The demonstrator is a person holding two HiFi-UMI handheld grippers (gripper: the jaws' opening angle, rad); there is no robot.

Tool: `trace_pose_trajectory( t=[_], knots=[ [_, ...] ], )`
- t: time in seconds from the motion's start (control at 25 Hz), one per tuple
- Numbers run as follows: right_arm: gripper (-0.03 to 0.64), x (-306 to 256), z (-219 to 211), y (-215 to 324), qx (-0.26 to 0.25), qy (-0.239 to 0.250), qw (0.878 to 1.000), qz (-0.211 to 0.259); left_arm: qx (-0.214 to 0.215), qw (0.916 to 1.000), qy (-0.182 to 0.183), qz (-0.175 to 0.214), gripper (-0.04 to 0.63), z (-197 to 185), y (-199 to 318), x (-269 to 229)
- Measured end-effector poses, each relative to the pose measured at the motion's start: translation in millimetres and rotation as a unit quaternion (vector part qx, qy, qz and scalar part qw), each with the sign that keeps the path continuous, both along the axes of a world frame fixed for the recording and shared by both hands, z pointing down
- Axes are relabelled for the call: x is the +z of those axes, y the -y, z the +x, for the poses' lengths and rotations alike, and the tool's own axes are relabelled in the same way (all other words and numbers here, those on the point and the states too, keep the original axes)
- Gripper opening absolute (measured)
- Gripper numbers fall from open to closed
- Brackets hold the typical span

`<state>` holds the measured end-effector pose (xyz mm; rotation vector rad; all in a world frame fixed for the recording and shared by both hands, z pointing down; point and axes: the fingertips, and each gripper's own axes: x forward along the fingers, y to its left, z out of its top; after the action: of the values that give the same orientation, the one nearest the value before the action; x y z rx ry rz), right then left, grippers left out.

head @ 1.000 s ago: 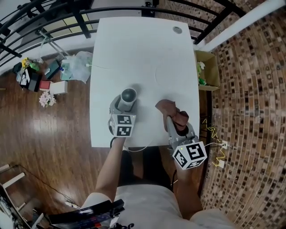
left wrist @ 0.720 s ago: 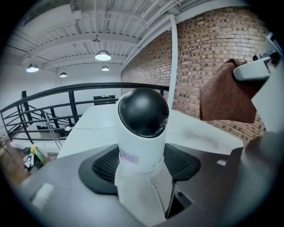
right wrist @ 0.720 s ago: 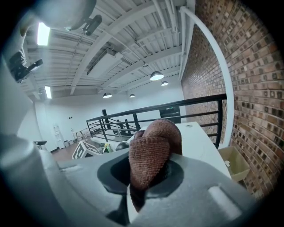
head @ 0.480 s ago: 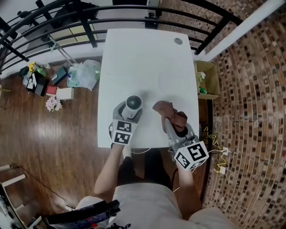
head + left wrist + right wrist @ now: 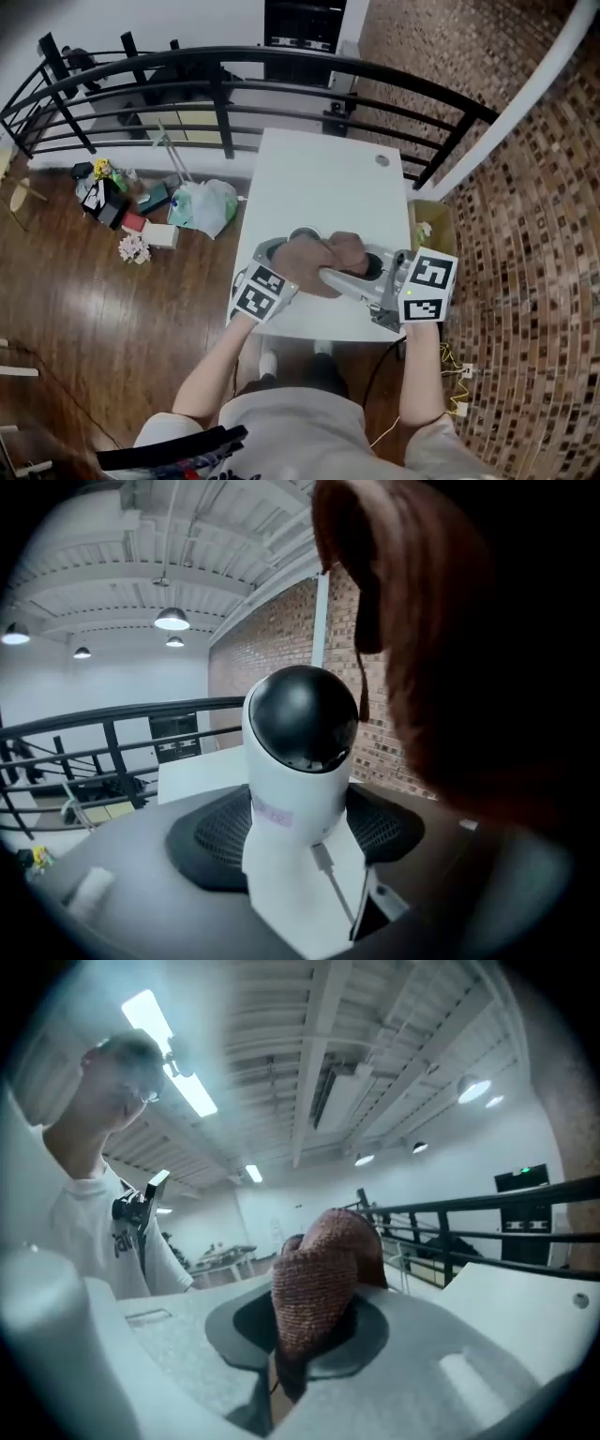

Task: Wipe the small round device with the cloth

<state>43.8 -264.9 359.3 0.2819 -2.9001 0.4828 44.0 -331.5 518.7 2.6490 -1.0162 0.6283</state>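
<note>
Far left, wood floor [image 5: 84,309] with clutter: a bunch of flowers [image 5: 133,248] and a plastic bag [image 5: 207,205], all well apart from the white worktop [image 5: 323,173]. A black railing [image 5: 225,70] curves behind the worktop.

The left claw [image 5: 300,832] is pinching the small round device [image 5: 302,742]. Its white body sits wedged between the two dark pads [image 5: 211,832], with the black dome end pointing away from the camera. In the head view the device is over the near part of the worktop and mostly hidden under the cloth [image 5: 317,259]; whether it rests on the worktop or is held clear, cannot tell.

The cloth is reddish brown and bunched. In the head view it covers the device's top. In the left gripper view it hangs just beside the right side of the dome and fills that edge of the view; actual contact there is unclear.

The right claw [image 5: 286,1377] is pinching the cloth low down, and the knit wad stands up out of the jaws. It reaches in from the right, pointing left toward the device. A person in a white shirt [image 5: 94,1222] shows at the left of the right gripper view.

Far right, a cardboard box [image 5: 427,223] sits just beside the worktop edge, on the patterned brick floor [image 5: 525,281].
</note>
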Motion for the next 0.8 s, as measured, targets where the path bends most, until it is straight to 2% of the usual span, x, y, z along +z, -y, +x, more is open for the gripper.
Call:
trace_pose_trajectory(
  t=[0.08, 0.2, 0.32, 0.44, 0.52, 0.64, 0.8],
  knots=[
    [0.028, 2, -17, -1, -0.03, -0.075, 0.997, 0.01, 0.018, 0.9998, 0.008, 0.011, 0.341, -3, -8, -18],
    [0.028, 4, -41, 4, -0.044, -0.177, 0.98, 0.078, 0.034, 0.999, 0.018, 0.023, 0.341, -9, -15, -39],
    [0.028, -1, -58, 8, -0.04, -0.232, 0.962, 0.141, 0.041, 0.9987, 0.011, 0.03, 0.341, -12, -23, -56],
    [0.028, -7, -66, 10, -0.031, -0.254, 0.948, 0.188, 0.048, 0.9984, 0.006, 0.031, 0.341, -16, -35, -66],
    [0.027, -12, -72, 15, -0.023, -0.257, 0.944, 0.206, 0.051, 0.9978, 0.011, 0.042, 0.341, -20, -39, -72],
    [0.026, -20, -74, 30, -0.002, -0.241, 0.95, 0.197, 0.05, 0.9968, 0.015, 0.061, 0.341, -26, -44, -78],
    [0.026, -14, -61, 59, 0.042, -0.239, 0.955, 0.172, 0.053, 0.9962, 0.018, 0.068, 0.341, -31, -50, -75]
  ],
)
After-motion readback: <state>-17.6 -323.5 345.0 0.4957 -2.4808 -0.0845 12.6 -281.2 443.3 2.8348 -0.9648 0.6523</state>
